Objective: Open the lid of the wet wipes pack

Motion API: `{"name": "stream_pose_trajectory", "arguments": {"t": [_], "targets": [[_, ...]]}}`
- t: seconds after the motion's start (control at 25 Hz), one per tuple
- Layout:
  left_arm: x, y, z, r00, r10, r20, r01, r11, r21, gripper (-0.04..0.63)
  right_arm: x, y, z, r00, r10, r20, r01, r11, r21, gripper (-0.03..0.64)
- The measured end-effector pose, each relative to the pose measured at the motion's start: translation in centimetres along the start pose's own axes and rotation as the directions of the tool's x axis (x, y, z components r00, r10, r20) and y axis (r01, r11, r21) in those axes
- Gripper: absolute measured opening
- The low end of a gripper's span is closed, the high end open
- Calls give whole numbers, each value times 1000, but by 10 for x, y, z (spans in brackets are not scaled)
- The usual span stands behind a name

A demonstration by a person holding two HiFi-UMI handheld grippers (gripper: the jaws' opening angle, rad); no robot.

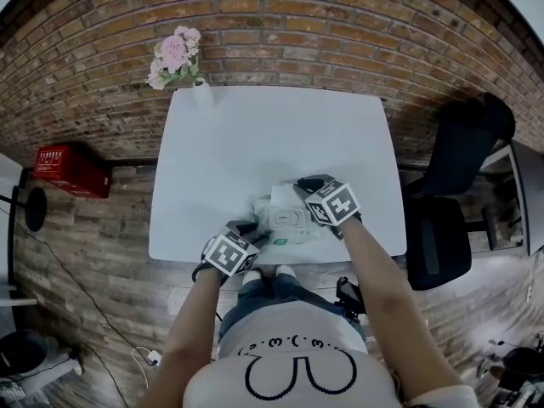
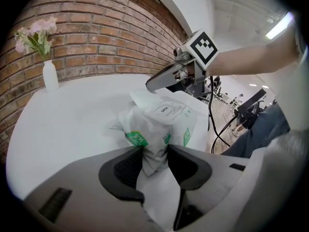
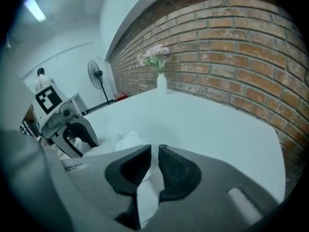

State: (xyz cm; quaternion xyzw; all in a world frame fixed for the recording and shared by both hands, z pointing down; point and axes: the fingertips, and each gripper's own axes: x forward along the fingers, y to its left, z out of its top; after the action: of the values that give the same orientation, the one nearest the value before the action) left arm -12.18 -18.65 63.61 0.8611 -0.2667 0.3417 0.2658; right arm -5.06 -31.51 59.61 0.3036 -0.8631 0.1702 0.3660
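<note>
Pretty even indoor light, and the white table (image 1: 255, 134) is a bit blown out. Heavy fisheye everywhere, with dark vignetted corners. The ceiling strip light (image 3: 35, 7) glares, and the right gripper view looks bluish and soft.

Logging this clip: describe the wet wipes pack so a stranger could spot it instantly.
On the white table by the brick wall, look at the near edge. The wipes pack is the crumpled white pouch with green labels and a lid marked OPEN, unlike the vase opposite.
</note>
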Motion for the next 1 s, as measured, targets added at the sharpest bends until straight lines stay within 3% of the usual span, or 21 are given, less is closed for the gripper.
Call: {"name": "stream_pose_trajectory", "arguments": {"t": [0.24,0.4,0.64,0.84,1.0], "targets": [[2,1,-2,1000,-4,3,4,1000,-7,164,12,-7,-20,990,-95,-104,94,995,-17,52],[2,3,-1,1000,9,-1,-9,1000,-16,163,10,-6,-25,990,-84,-112,84,996,-6,43],[-8,0,1,1000,-9,20,9,1000,-16,164,-24,-13,-3,997,-80,13,79,996,47,40],[-37,12,22,987,2,162,10,997,-75,164,-68,-22,22,981,-118,157,105,991,84,6],[-70,31,53,957,75,280,-54,995,-84,164,-107,-22,40,953,-157,258,134,985,108,-3]]}}
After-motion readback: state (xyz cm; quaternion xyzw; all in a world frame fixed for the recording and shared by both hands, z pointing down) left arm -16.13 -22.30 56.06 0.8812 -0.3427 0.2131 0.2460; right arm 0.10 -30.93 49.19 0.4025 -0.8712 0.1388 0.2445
